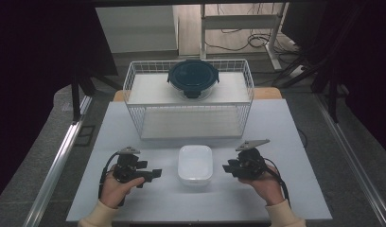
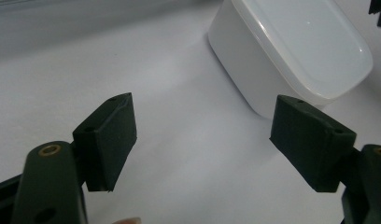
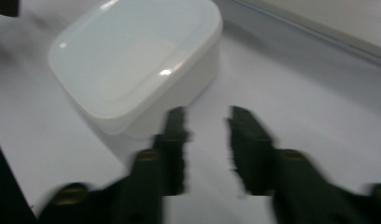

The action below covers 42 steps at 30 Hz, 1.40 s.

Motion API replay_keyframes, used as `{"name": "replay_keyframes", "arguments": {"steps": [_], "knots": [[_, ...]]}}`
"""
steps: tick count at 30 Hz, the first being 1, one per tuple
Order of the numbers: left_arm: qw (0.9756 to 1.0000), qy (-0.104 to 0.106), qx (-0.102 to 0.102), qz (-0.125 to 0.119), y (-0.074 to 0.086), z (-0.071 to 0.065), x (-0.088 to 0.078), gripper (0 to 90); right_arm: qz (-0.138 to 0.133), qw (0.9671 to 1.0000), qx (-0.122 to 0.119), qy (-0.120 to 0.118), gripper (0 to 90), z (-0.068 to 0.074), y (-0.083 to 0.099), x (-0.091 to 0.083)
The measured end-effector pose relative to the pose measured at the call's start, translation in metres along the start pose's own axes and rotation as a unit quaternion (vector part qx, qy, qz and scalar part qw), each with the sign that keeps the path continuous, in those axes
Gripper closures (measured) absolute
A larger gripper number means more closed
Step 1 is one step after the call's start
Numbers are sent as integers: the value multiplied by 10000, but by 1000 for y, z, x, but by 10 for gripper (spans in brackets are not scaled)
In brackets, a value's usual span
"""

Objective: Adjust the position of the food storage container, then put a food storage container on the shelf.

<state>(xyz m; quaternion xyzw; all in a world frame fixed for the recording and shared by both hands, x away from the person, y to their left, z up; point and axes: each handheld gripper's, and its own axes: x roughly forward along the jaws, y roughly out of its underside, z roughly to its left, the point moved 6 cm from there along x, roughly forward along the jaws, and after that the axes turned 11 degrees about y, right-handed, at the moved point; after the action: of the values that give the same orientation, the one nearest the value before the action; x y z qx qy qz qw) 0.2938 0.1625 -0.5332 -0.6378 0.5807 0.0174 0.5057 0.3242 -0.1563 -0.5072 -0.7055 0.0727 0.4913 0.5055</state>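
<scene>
white container between two empty grippers

the white lidded container sits on the grey-white table, between the left gripper and the right gripper. both sets of jaws point inward at it from opposite sides, and neither touches it.

left gripper: in the left gripper view the jaws are spread wide, with only bare table surface in the gap. the container lies beyond the jaw tips and off toward the jaw on the right of that view; its near corner shows just above that pad but apart from it. the pads press on nothing. a fingertip of the holding hand shows at the bottom edge of the view.

right gripper: in the right gripper view the jaws are blurred. they stand partly apart, with a clear strip of table between them and nothing pinched. the container lies ahead of the tips and toward the jaw on the left of that view, its near wall close to that jaw's tip; the blur hides whether there is contact, while the high view shows a gap.

beyond both jaw sets, past the container, stands a white wire basket on the far half of the table. a round container with a dark blue clip lid rests on the basket's upper shelf, well apart from both grippers.
</scene>
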Motion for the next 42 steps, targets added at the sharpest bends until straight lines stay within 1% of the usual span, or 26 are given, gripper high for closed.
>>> {"name": "replay_keyframes", "arguments": {"steps": [1, 2, 3, 7, 10, 13, 17, 20, 22, 23, 25, 30, 35, 42], "knots": [[10000, -3, -5, -1, 0, 0, 0, 221, 20, 10000, 52, 66, 432, 1, 2, 0], [10000, -16, -5, -14, 0, 0, -1, 221, 19, 9999, 83, 91, 396, 1, 4, -1], [10000, -18, -1, -22, 0, 1, -2, 221, -13, 9998, 176, 92, 350, 2, 5, -2], [9999, -24, 12, -99, -2, 0, -4, 220, -97, 9992, 397, 29, 295, 2, 6, -4], [9999, -47, 13, -147, -3, 0, -6, 220, -178, 9987, 476, 23, 267, 1, 5, -6], [9998, -50, -5, -196, -4, -1, -7, 219, -196, 9985, 509, -59, 253, 2, 6, -7], [9997, -41, -20, -228, -5, -3, -6, 218, -208, 9981, 571, -80, 241, 1, 5, -7], [9997, -27, 4, -236, -6, -5, -4, 216, -249, 9973, 680, -120, 236, -1, 5, -8], [9996, 26, 6, -263, -7, -8, -3, 214, -297, 9966, 743, -175, 235, -1, 4, -9], [9996, 82, 7, -277, -8, -10, -3, 213, -322, 9965, 747, -194, 237, -1, 4, -8], [9995, 129, 10, -299, -9, -12, -2, 211, -323, 9963, 769, -227, 240, 0, 3, -8], [9994, 140, 17, -314, -11, -15, 0, 211, -329, 9958, 798, -307, 244, 2, 2, -7], [9995, 124, -14, -303, -11, -14, 1, 212, -314, 9961, 770, -296, 250, 3, 2, -5], [9993, 137, -34, -349, -14, -15, 1, 212, -288, 9957, 807, -350, 264, 6, 0, -2]]}}
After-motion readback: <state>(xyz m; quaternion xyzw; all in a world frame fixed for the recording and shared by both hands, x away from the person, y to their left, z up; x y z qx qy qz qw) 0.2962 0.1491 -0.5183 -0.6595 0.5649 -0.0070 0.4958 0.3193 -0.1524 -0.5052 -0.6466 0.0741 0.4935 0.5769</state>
